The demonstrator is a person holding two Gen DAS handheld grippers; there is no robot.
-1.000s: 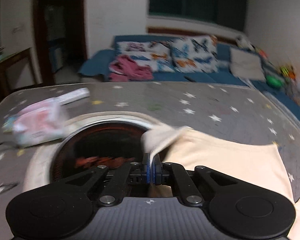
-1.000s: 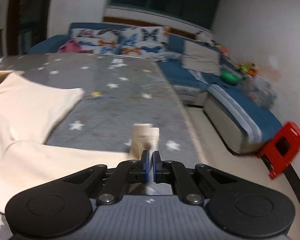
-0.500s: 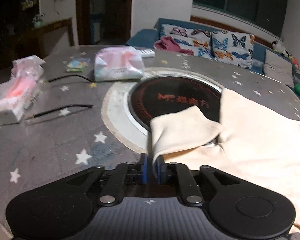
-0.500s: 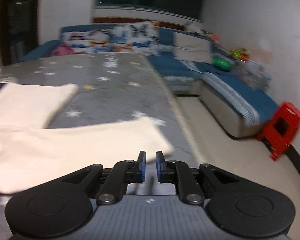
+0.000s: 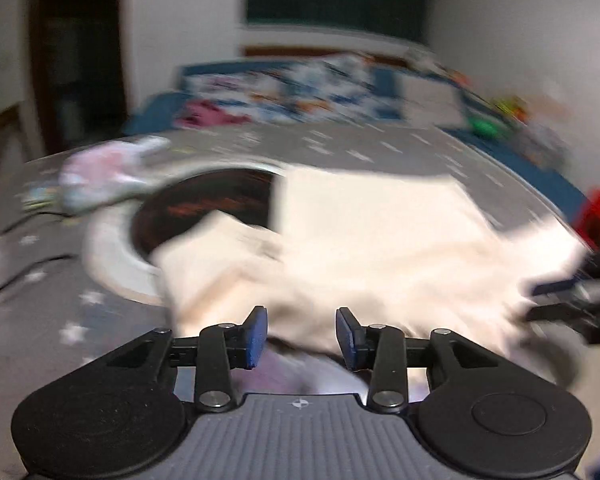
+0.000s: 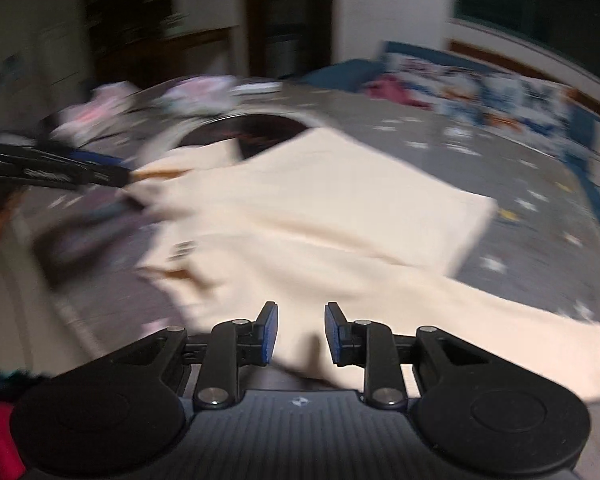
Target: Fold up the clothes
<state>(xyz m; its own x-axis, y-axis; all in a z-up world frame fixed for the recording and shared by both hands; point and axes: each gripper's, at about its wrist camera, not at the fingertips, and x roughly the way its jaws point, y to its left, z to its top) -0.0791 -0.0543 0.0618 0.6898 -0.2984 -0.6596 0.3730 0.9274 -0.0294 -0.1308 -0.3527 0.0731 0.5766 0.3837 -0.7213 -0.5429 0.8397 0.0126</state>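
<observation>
A cream garment [image 5: 372, 240] lies spread on the grey star-patterned table [image 5: 80, 312], partly folded over itself, one edge over a dark round cooktop [image 5: 204, 204]. It also shows in the right wrist view [image 6: 340, 216]. My left gripper [image 5: 301, 334] is open and empty, just in front of the garment's near edge. My right gripper [image 6: 298, 334] is open and empty, above the garment's near edge. The left gripper shows at the left of the right wrist view [image 6: 60, 172], the right gripper at the right of the left wrist view [image 5: 580, 300]. Both views are motion-blurred.
Pink and white packets [image 5: 104, 176] lie on the table's far left, with a black cable [image 5: 16, 276] near them. A blue sofa with patterned cushions [image 5: 300, 92] stands behind the table. A red stool [image 5: 598, 216] stands on the floor at the right.
Both grippers were shut on garment corners a second ago. They have opened and let go. The garment now lies on the table, and both cameras have swung round.
</observation>
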